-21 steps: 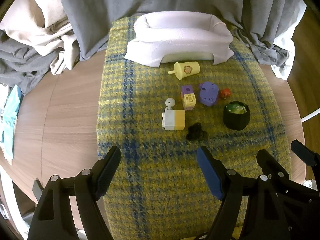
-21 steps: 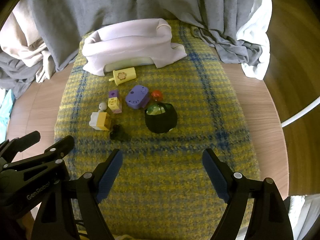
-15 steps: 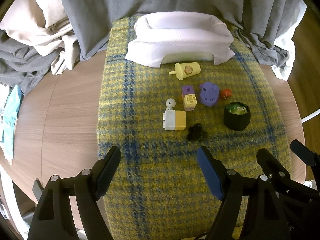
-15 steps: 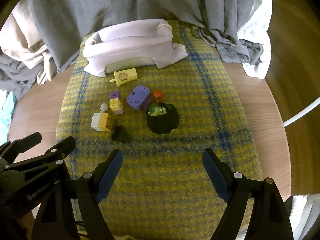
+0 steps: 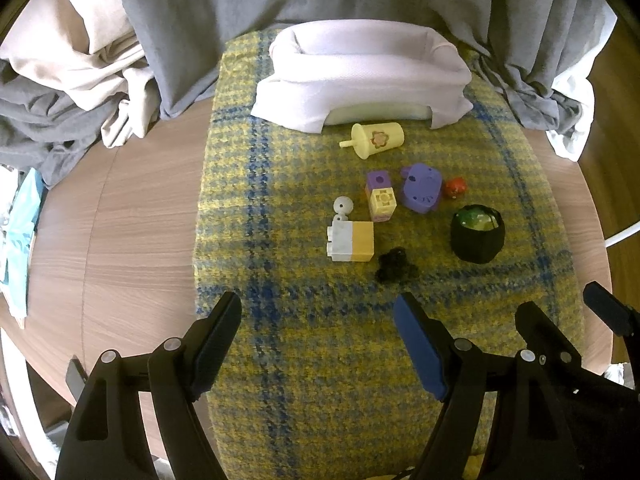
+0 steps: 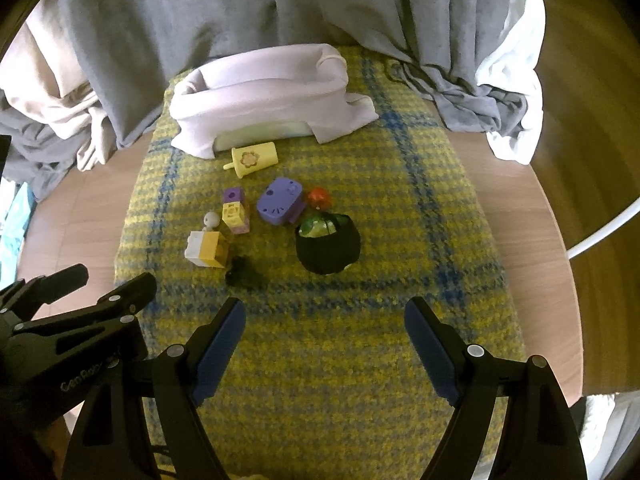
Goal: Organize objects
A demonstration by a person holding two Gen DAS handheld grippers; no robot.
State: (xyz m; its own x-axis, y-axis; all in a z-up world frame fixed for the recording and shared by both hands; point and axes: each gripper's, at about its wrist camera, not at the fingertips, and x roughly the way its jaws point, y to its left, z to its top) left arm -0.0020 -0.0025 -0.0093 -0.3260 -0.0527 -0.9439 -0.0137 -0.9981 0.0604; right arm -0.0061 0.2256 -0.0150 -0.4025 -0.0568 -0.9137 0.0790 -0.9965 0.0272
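Toys [image 5: 362, 216] are clustered near the middle of the plaid mat [image 5: 312, 360], before the cloth-lined basket [image 5: 360, 76] at its far edge. Being judged light, rigid plastic, each can be pinched across flat sides. Left gripper [image 5: 318, 336] and right gripper [image 6: 325, 340] are held spread, empty, over the near edge.

Only one bit of text was readable: white lettering on the black plastic body of the left tongs [image 6: 76, 284], seen at the lower left of the right wrist view. It read approx. "Gen Robo", w/ the end cut off by a black frame part, so the rest couldn't be made out. The pale yellow toy cup [image 6: 253, 158] lying on its side carried a flower emblem, no words. No other labels, nos. or signs were legible in either view.
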